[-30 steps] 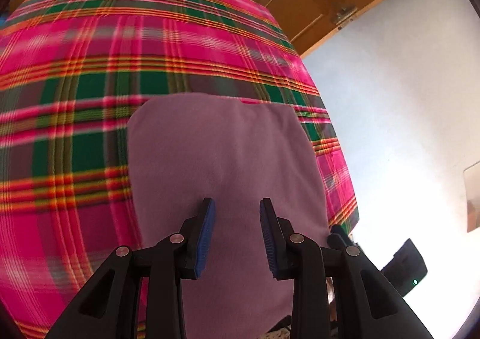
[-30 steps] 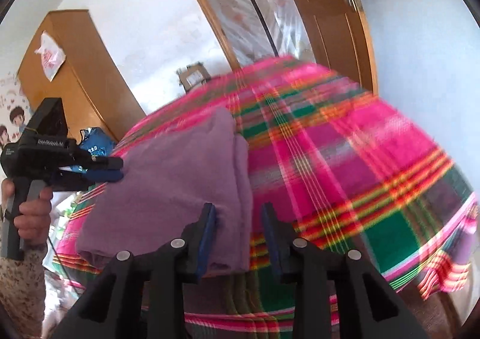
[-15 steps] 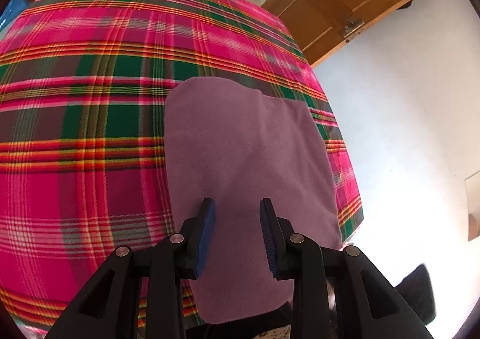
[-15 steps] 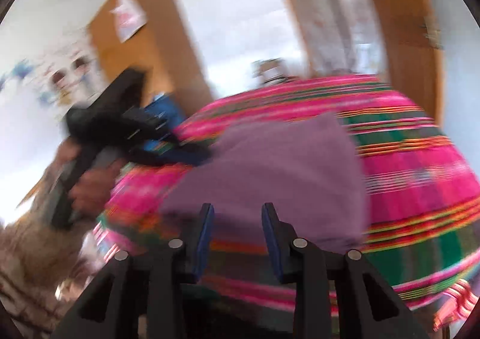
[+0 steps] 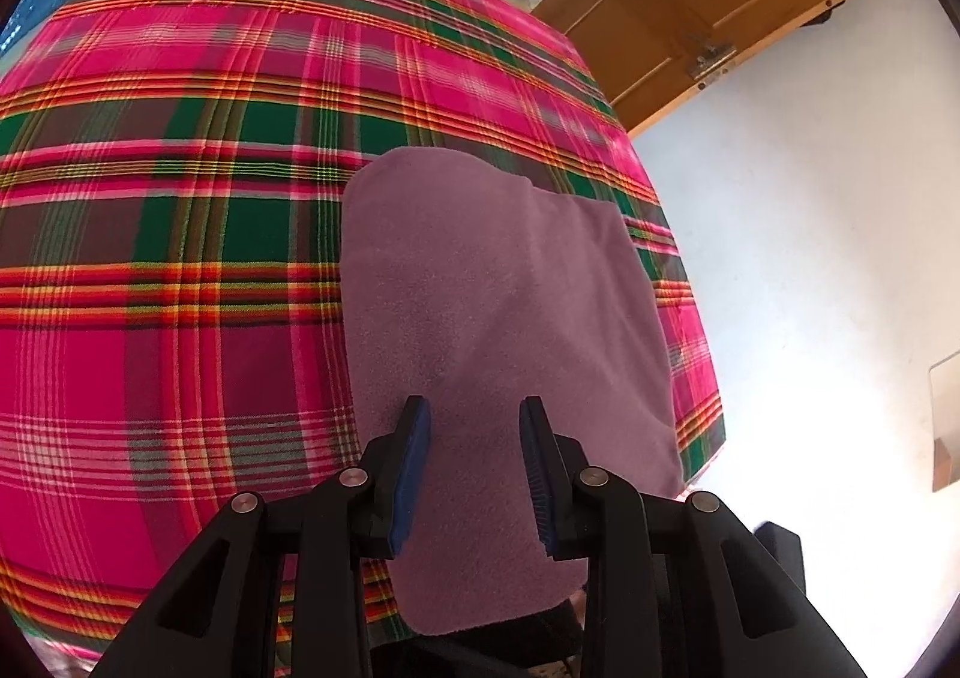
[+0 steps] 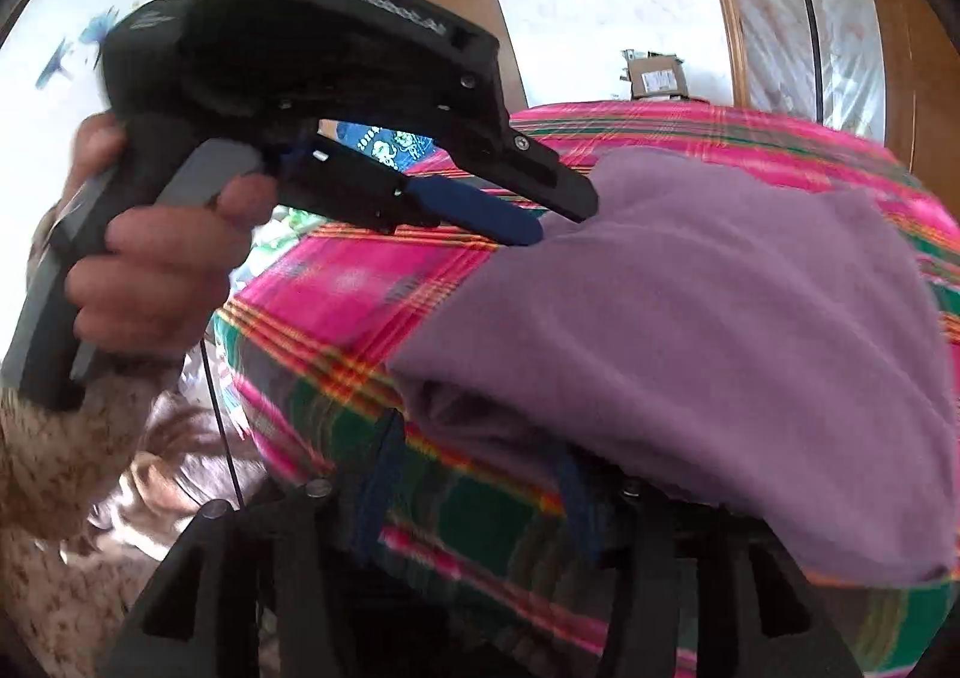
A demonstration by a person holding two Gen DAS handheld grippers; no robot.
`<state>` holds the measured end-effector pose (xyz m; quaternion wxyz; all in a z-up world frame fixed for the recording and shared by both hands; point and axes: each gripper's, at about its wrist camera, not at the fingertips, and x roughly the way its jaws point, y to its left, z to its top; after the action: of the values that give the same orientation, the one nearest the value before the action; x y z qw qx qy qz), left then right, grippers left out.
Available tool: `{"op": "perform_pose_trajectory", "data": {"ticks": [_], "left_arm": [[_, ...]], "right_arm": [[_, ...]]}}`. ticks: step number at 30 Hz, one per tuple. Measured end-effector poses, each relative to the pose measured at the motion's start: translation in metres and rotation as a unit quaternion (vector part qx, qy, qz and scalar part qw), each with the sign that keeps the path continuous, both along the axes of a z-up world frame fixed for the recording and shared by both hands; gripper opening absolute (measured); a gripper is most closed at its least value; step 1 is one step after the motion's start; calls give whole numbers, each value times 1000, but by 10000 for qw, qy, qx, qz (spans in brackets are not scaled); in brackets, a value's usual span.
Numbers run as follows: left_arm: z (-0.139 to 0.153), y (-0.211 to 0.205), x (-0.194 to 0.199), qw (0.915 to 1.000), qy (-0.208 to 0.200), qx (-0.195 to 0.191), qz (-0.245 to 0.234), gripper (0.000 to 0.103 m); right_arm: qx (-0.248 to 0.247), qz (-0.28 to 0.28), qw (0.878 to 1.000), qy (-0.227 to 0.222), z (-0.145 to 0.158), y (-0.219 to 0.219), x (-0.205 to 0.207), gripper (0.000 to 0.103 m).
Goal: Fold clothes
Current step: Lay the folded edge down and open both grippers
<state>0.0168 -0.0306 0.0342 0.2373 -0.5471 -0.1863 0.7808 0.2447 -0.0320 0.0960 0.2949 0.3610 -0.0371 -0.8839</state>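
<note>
Purple folded cloth is laid on a pink and green plaid blanket, near the blanket's right edge and front corner as seen from the left wrist. Above the cloth's near end, the left gripper is held with its jaws partly apart and nothing pinched between them. The right gripper is blurred at the cloth's folded edge; its jaws are opening, with no fabric clamped. A hand is wrapped around the left gripper's handle.
</note>
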Motion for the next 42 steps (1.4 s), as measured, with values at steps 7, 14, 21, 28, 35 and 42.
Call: {"op": "perform_pose_trajectory", "data": {"ticks": [7, 14, 21, 28, 35, 42], "left_arm": [[-4, -6, -4, 9998, -157, 113, 3, 32], [-4, -1, -5, 9999, -129, 45, -17, 32], [-5, -3, -6, 9999, -156, 72, 7, 32], [-6, -5, -7, 9997, -211, 75, -15, 32], [-5, -9, -7, 9997, -236, 107, -36, 32], [-6, -11, -8, 9996, -265, 121, -48, 32]], "right_arm": [[148, -11, 9995, 287, 18, -12, 13, 57], [3, -25, 9998, 215, 19, -8, 10, 57], [-106, 58, 9999, -21, 12, -8, 0, 57], [15, 45, 10000, -80, 9, -20, -11, 57], [-270, 103, 9989, -377, 7, -14, -12, 52], [-409, 335, 9972, -522, 5, -8, -5, 37]]}}
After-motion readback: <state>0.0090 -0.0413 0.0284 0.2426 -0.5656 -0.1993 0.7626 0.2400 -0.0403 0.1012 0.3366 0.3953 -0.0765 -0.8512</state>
